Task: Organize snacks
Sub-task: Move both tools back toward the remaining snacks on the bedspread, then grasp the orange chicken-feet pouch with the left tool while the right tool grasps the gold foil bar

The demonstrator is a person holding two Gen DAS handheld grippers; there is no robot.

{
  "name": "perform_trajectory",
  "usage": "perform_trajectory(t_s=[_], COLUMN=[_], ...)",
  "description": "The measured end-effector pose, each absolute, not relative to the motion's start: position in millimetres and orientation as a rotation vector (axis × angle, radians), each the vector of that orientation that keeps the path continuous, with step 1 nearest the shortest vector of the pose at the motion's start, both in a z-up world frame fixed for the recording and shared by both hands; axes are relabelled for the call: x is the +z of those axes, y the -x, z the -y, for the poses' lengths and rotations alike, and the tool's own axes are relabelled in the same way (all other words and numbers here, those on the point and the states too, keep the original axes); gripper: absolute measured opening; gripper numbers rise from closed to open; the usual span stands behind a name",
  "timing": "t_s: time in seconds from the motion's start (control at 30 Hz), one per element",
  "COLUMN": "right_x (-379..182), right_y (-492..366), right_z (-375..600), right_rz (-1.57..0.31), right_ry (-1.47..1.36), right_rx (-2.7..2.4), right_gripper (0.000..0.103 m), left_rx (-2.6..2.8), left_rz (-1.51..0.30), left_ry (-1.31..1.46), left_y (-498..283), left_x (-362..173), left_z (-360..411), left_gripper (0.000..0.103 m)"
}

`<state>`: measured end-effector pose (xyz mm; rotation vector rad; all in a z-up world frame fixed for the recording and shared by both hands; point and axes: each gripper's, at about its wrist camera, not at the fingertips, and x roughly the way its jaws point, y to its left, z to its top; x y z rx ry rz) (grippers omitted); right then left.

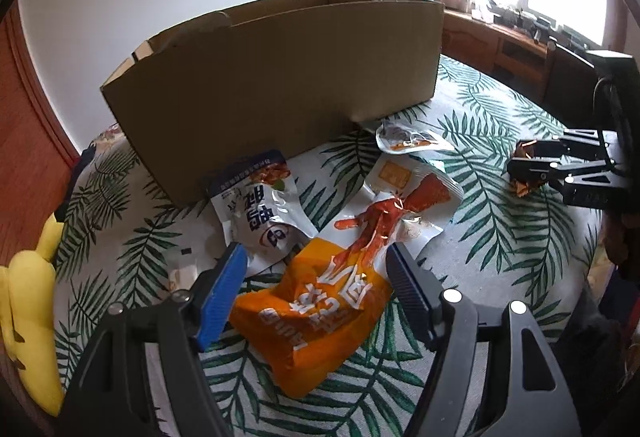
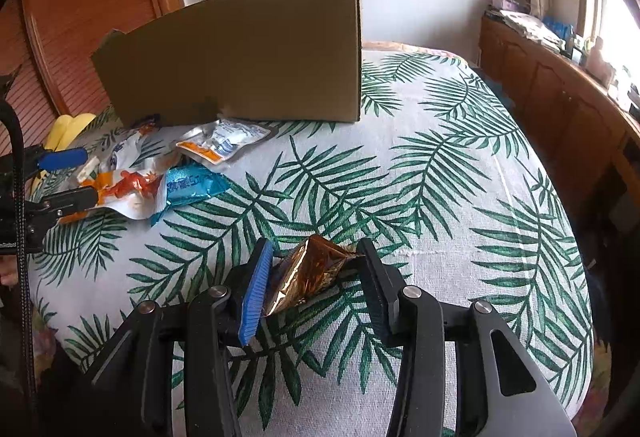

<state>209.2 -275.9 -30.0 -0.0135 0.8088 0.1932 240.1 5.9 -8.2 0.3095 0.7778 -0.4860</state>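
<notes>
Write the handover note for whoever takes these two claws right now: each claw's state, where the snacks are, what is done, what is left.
Left claw: open, straddling the orange packet, not gripping.
Right claw: shut on the brown foil packet, close over the bedspread.
Other snacks lie loose before the cardboard box: white-blue packet, white-red packet, small pouch, blue packet.
Done: none seen boxed.
Left: probably box them all.

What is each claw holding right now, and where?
Right claw pinches the gold packet across its sides. Left claw holds nothing, open around the orange bag.
</notes>
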Motion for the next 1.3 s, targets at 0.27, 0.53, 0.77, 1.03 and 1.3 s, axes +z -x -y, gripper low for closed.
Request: perform_trajectory(t_s=[0.27,0.53,0.77,1.03,1.3], right_x=[-30.8,-31.4,-32.3,-31.7,-31.0], right_y=[-205.9,-204.5,-203.4,-202.5,-202.2], right_z=[275.3,274.6,273.9,275.2,276.0], right_rz=[-0.797,-0.793,-0.788,-0.788,-0.787], right_ry=[0.021,0.027,0.024,0.016,0.002], right_rx=[0.194,0.193,0.192,0.203,0.207], right_gripper=[0.044,0.046,0.046,0.046,0.046], left_rx=[-0.575,-0.701,-0.733,-0.724,-0.719], left_rz=[-0.795,-0.856,-0.894,-0.919,-0.953], left_ry=[-0.303,-0.329,-0.415,-0.486,-0.427], left_y=[-240.9,-248.9,-261.4,-268.0,-274.8], left_x=[-4.6,0.8,-6.1,-16.9,-19.6], left_z=[-1.7,17.3,31.4,40.4,40.0], left_gripper=[0.072,0.072,0.072,0.072,0.072])
